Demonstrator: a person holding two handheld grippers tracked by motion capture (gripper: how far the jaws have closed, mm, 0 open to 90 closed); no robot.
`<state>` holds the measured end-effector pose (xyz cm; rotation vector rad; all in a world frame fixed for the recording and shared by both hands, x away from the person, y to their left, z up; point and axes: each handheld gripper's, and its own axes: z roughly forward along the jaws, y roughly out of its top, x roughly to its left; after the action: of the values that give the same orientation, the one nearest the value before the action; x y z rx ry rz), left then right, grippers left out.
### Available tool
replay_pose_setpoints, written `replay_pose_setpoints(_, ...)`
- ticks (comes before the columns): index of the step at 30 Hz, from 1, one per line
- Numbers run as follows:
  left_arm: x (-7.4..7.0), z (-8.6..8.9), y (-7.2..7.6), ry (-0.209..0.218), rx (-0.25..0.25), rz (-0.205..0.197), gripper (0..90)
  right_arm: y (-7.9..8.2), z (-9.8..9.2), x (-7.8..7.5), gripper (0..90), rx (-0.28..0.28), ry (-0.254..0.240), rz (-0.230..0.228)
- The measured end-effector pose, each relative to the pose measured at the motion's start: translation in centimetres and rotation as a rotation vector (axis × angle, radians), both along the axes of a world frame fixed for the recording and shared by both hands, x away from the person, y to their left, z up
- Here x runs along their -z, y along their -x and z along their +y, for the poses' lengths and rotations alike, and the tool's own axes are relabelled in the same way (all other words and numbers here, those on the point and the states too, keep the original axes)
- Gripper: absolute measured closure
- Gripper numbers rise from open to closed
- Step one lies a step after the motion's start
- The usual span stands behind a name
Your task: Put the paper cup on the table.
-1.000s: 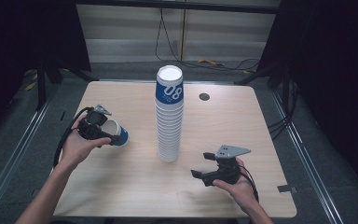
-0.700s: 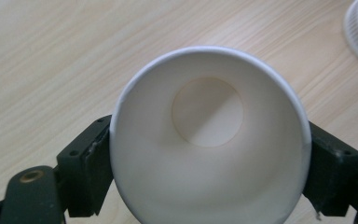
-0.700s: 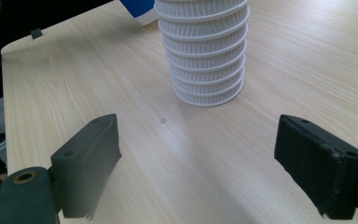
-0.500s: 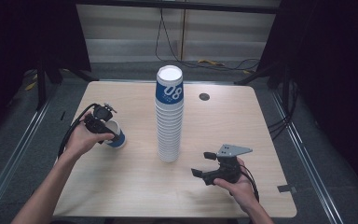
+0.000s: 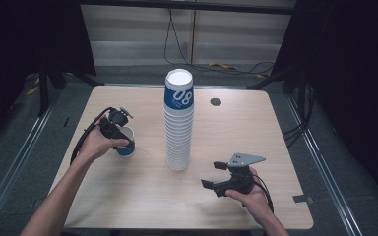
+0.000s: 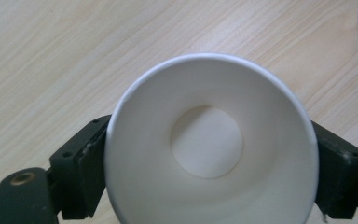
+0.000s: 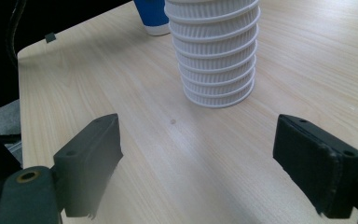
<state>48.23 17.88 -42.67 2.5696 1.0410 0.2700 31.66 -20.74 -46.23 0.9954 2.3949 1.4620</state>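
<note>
While the left gripper (image 5: 119, 135) clamps it from both sides, the paper cup (image 6: 212, 144) shows a plain white inside with a round flat bottom and a thin rolled rim; from the high view its outer wall is blue with a white rim, and it stands upright at the tabletop, though whether its base touches the wood cannot be told. One such cup sits between the left gripper's jaws, which press against its wall on either side. One tall stack of cups (image 5: 178, 123) stands on the table (image 5: 256, 128) between the two grippers, white-ribbed below and blue-banded at the top. The right gripper (image 5: 216, 180) has its jaws wide apart with nothing between them, having just been closing slightly; the stack's base lies just ahead of its jaws
</note>
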Motion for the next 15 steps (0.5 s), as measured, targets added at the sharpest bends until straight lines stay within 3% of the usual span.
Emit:
replay_pose_setpoints(5, 0.3, -0.1, 0.4, 0.014, 0.003, -0.011, 13.2, 0.0, -0.1, 0.0, 15.1, 0.008, 0.003, 0.001)
replay_pose_setpoints(8, 0.6, 0.2, 0.2, 0.046, -0.004, -0.018, 13.1, -0.1, 0.0, 0.1, 15.1, -0.001, -0.003, 0.001)
replay_pose_setpoints(15, 1.2, 0.6, 0.5, 0.076, 0.01, -0.082, 13.1, 0.0, 0.1, 0.1, 15.1, -0.007, -0.007, 0.006)
